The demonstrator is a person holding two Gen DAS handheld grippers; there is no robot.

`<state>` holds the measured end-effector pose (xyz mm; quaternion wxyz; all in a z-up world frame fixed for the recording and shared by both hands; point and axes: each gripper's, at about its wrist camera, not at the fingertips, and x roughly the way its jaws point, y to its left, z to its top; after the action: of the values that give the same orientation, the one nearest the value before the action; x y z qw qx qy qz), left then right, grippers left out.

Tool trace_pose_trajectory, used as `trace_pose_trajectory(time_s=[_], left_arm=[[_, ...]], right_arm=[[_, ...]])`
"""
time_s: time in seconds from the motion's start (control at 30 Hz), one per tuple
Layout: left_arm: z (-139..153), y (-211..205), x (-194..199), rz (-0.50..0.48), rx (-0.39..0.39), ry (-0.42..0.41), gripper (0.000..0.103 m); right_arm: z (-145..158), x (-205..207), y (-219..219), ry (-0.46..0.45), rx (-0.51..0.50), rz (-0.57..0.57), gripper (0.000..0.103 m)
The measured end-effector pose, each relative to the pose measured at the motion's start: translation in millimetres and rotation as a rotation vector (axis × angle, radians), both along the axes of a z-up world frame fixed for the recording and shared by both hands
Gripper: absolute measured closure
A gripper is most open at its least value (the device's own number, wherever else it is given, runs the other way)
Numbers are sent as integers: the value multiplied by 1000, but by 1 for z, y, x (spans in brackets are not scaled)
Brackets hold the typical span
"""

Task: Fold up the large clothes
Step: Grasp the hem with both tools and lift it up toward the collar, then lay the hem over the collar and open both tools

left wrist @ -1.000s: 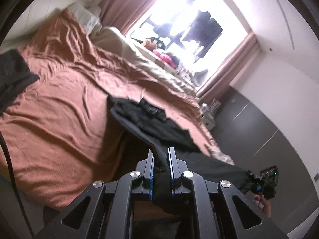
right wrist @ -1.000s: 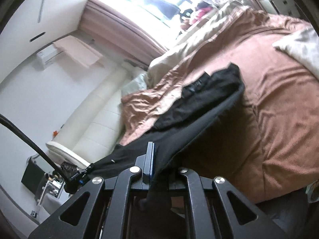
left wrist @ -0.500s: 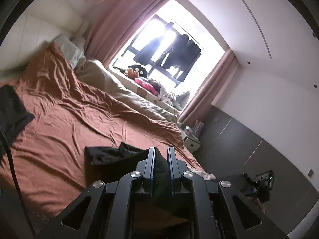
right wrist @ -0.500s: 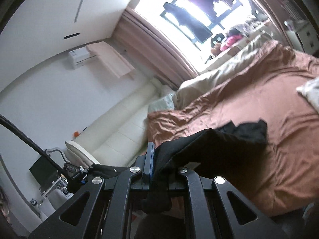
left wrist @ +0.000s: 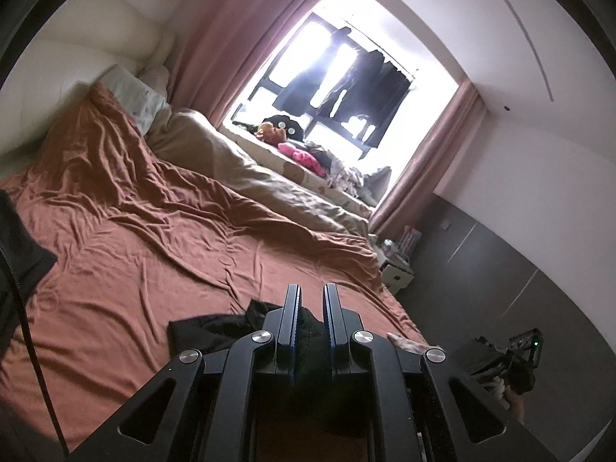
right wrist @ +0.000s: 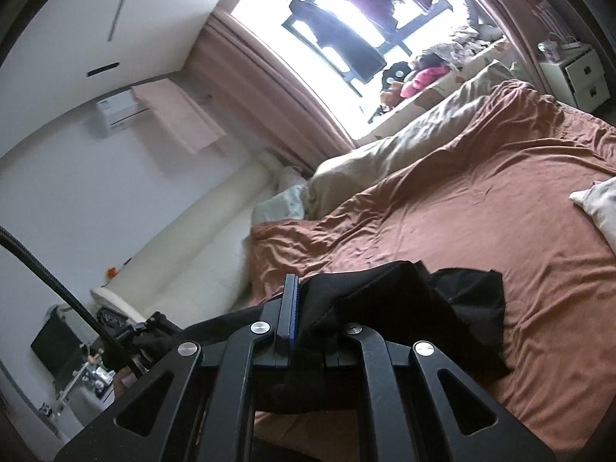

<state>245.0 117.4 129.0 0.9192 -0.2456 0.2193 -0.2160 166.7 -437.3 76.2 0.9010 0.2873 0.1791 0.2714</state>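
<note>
A black garment (left wrist: pixel 215 327) hangs between my two grippers above the near edge of the rust-brown bed (left wrist: pixel 154 238). My left gripper (left wrist: pixel 311 300) is shut on a bunched fold of it, the cloth showing between the blue pads. In the right wrist view the same black garment (right wrist: pixel 415 308) drapes over the fingers, and my right gripper (right wrist: pixel 308 300) is shut on its edge; the right finger is hidden under the cloth. Each view shows the other gripper low at its side, my right gripper (left wrist: pixel 519 362) and my left gripper (right wrist: pixel 127 327).
A beige duvet (left wrist: pixel 269 181) lies along the window side of the bed. Another dark cloth (left wrist: pixel 19 246) sits at the bed's left edge. A white pillow (right wrist: pixel 600 204) lies at the right. A white nightstand (right wrist: pixel 577 73) and dark wall panels stand past the bed's end.
Both grippers have risen with the black garment, lifting most of it off the bed. Far less of it now lies on the sheet, and the views tilt up toward the window.
</note>
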Motion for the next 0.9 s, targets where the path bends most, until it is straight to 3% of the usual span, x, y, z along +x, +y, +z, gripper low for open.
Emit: trace_pose_trajectory(time_s=[0.27, 0.4, 0.9], left_arm=[[-3, -13, 82, 20, 43, 45, 91], [-18, -22, 119, 26, 73, 94, 91], [-148, -41, 229, 30, 124, 373, 91]], right_arm=[[13, 40, 3, 44, -13, -37, 98], [12, 68, 10, 126, -40, -100, 98], [-25, 145, 48, 392, -80, -160, 96]])
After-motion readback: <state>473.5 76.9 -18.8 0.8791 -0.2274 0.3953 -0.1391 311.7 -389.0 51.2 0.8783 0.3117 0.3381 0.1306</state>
